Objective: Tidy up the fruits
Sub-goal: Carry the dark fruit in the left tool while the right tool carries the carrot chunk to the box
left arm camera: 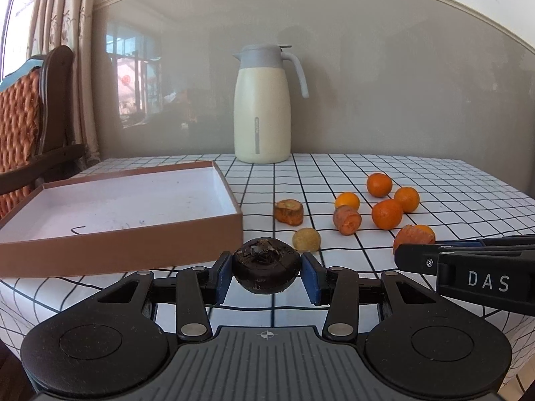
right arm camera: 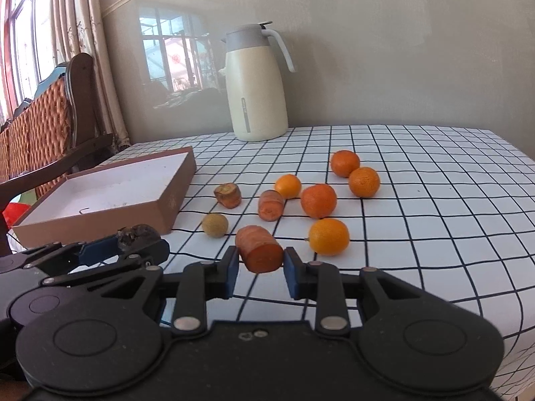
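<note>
My left gripper (left arm camera: 266,267) is shut on a dark brown round fruit (left arm camera: 265,269), held just above the table in front of the brown cardboard box (left arm camera: 117,200), whose white inside holds no fruit. In the right wrist view my right gripper (right arm camera: 260,262) is shut on an orange carrot chunk (right arm camera: 259,249), cut face toward the camera. Loose on the checked cloth lie several oranges (right arm camera: 318,200), two more carrot pieces (right arm camera: 271,205) and a small yellowish round fruit (right arm camera: 215,224). The left gripper (right arm camera: 133,245) shows at the lower left of that view, beside the box (right arm camera: 110,190).
A cream thermos jug (left arm camera: 262,107) stands at the back of the table against the wall. A wooden chair with a woven back (left arm camera: 30,127) sits off the table's left side. The table (right arm camera: 434,234) drops off at its right and near edges.
</note>
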### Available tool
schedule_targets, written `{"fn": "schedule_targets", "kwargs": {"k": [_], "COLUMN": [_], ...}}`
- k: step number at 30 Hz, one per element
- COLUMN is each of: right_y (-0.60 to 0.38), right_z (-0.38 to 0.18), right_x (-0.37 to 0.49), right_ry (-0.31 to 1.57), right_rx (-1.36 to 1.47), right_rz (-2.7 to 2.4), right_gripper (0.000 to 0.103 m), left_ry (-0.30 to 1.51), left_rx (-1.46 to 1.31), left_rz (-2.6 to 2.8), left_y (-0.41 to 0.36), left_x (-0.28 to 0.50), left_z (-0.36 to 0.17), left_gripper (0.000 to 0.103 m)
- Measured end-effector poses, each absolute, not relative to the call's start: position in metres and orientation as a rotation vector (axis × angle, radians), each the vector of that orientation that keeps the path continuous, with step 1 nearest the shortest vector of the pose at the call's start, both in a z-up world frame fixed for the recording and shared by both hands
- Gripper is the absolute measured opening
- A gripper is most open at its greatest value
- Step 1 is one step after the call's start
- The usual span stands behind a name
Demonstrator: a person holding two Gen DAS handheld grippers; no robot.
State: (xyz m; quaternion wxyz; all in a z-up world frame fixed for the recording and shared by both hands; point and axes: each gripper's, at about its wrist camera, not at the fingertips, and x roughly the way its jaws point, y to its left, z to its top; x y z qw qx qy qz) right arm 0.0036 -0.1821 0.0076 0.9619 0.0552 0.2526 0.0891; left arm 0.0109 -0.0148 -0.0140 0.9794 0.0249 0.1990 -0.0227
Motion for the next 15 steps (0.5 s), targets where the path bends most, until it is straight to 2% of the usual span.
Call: {"fn": "schedule_targets", "kwargs": {"k": [15], "right_y": [-0.111], "right_z": [0.025], "right_x": [0.007], "right_ry": [0.415], "right_rx": [0.067], "right_rz": [0.420], "right_gripper": [0.020], "left_ry": [0.324], "left_rx": [-0.039], "left_rz": [0.145], "left_y": [0.075], "left_x": [-0.015], "left_z": [0.006], "left_gripper": [0.044]}}
